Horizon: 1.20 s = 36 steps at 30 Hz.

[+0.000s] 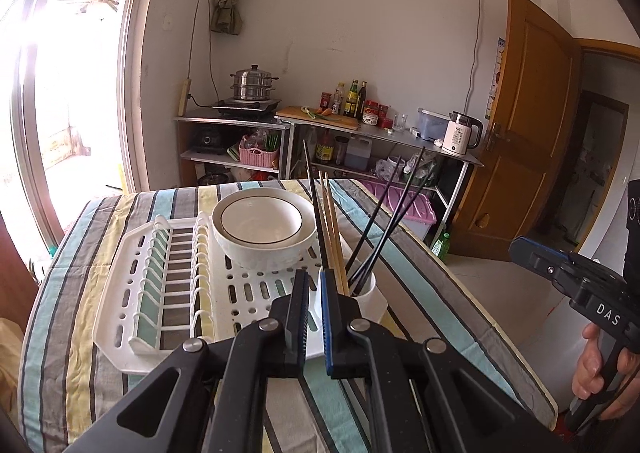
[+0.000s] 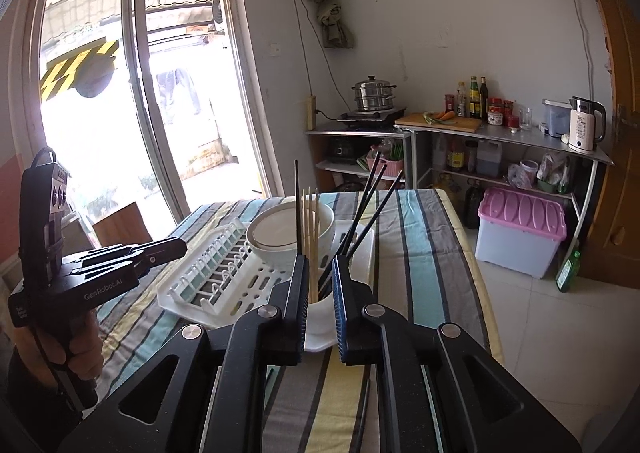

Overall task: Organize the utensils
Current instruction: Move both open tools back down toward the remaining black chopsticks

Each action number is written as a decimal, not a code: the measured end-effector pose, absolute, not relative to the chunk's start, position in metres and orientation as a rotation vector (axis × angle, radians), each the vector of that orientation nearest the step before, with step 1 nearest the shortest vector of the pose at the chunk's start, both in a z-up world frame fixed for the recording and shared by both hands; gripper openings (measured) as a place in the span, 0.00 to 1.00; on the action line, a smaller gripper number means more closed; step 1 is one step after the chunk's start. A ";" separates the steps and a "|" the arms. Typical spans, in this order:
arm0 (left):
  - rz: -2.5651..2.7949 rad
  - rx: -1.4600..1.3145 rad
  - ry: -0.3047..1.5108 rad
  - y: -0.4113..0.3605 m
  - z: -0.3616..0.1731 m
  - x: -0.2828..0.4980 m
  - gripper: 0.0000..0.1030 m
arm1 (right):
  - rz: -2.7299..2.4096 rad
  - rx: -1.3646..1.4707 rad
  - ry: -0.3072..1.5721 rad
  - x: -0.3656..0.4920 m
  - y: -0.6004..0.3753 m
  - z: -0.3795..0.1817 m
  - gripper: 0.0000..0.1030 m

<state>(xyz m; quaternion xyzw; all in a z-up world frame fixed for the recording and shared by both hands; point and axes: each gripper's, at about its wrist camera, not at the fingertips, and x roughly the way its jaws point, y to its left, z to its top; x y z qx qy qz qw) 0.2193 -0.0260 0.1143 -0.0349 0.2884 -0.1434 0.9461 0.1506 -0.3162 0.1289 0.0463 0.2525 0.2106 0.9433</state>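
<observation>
A white utensil cup stands at the near right corner of a white drying rack and holds several chopsticks, black ones and light wooden ones. Two stacked white bowls sit in the rack behind it. My left gripper hovers just in front of the cup, jaws slightly apart, holding nothing. My right gripper hovers before the same cup, open and empty. The chopsticks rise between its fingers in that view. The rack and bowls lie behind.
The rack rests on a table with a striped cloth. The right gripper shows at the right of the left view; the left gripper shows at the left of the right view. Metal shelves with bottles, a kettle and a pink-lidded bin stand beyond.
</observation>
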 end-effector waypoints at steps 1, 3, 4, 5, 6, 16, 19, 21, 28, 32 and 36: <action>-0.291 -0.067 0.589 -0.027 0.110 0.210 0.05 | 0.429 0.093 0.517 0.143 -0.317 0.125 0.11; -0.289 -0.060 0.592 -0.029 0.102 0.192 0.05 | 0.429 0.092 0.521 0.129 -0.318 0.119 0.11; -0.291 -0.059 0.592 -0.031 0.098 0.184 0.05 | 0.429 0.091 0.525 0.123 -0.319 0.115 0.11; -0.291 -0.061 0.599 -0.032 0.093 0.177 0.05 | 0.430 0.089 0.530 0.117 -0.319 0.111 0.11; -0.293 -0.065 0.610 -0.032 0.088 0.171 0.05 | 0.431 0.083 0.537 0.112 -0.319 0.107 0.12; -0.277 -0.068 0.659 -0.037 0.051 0.127 0.05 | 0.416 0.066 0.574 0.076 -0.325 0.079 0.12; -0.275 -0.072 0.667 -0.035 0.044 0.120 0.05 | 0.408 0.066 0.583 0.071 -0.329 0.072 0.12; -0.275 -0.072 0.674 -0.036 0.041 0.118 0.05 | 0.404 0.069 0.591 0.070 -0.330 0.068 0.12; -0.279 -0.064 0.721 -0.043 0.027 0.132 0.06 | 0.385 0.060 0.634 0.080 -0.332 0.052 0.13; -0.283 -0.062 0.759 -0.049 0.018 0.146 0.09 | 0.376 0.052 0.674 0.093 -0.332 0.039 0.13; -0.294 -0.052 0.801 -0.057 0.012 0.162 0.14 | 0.372 0.043 0.715 0.108 -0.333 0.028 0.13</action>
